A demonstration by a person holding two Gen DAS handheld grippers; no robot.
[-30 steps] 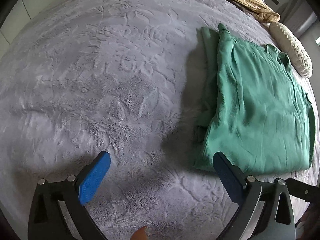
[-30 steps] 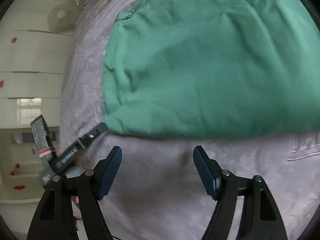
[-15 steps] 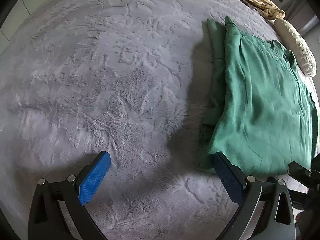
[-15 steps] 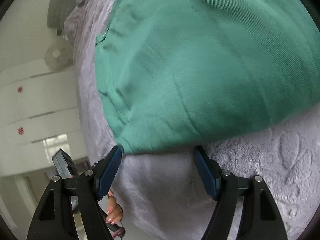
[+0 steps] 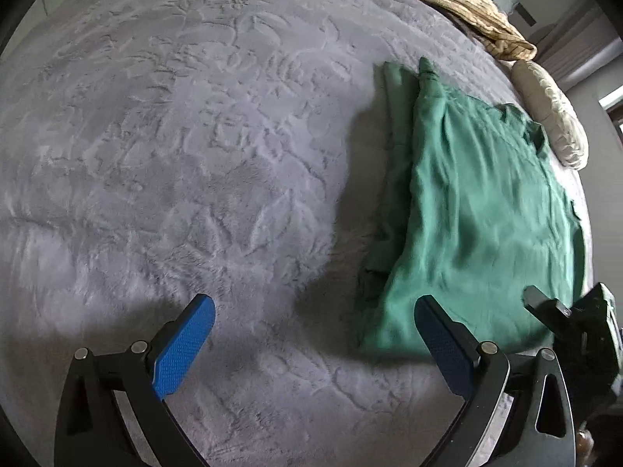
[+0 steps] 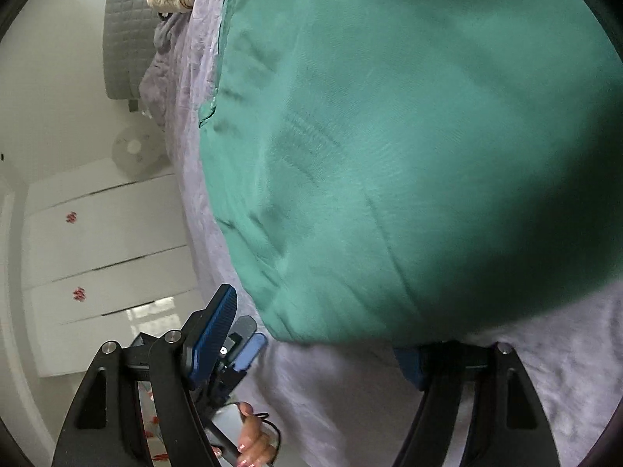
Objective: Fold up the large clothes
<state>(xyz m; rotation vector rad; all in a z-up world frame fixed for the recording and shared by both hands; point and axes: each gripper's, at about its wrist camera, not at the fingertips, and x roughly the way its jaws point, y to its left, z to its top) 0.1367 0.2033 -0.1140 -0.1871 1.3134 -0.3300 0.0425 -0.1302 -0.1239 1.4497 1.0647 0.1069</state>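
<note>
green fabric, a partly folded garment [image 5: 479, 210], lies on a grey plush bedspread [image 5: 175, 155], toward the right-hand side of the bed and near its edge, as the left wrist view shows; its long axis runs away from the camera, from a near hem close to the grippers to a collar end close to a pale pillow [image 5: 553, 113]. left gripper [image 5: 315, 334]: fingers wide apart, empty, hovering over bare bedspread; only the right fingertip [image 5: 428, 311] overlaps the garment's near left corner, so the cloth lies ahead and to the right of this tool. right gripper [image 6: 323, 334]: fingers also spread, with the near hem lying just ahead across the gap; the right finger is largely hidden under the hem, and whether it touches the cloth cannot be told. the right gripper is judged the nearer to the garment, and the coming move likely turns on both tools reaching that near hem. the cloth looks thin and limp, finely ribbed, softly wrinkled, with one side already doubled over along its length, leaving a narrow strip [image 5: 393, 148] exposed on the left. a beige blanket [image 5: 459, 4] lies bunched at the far end of the bed.
</note>
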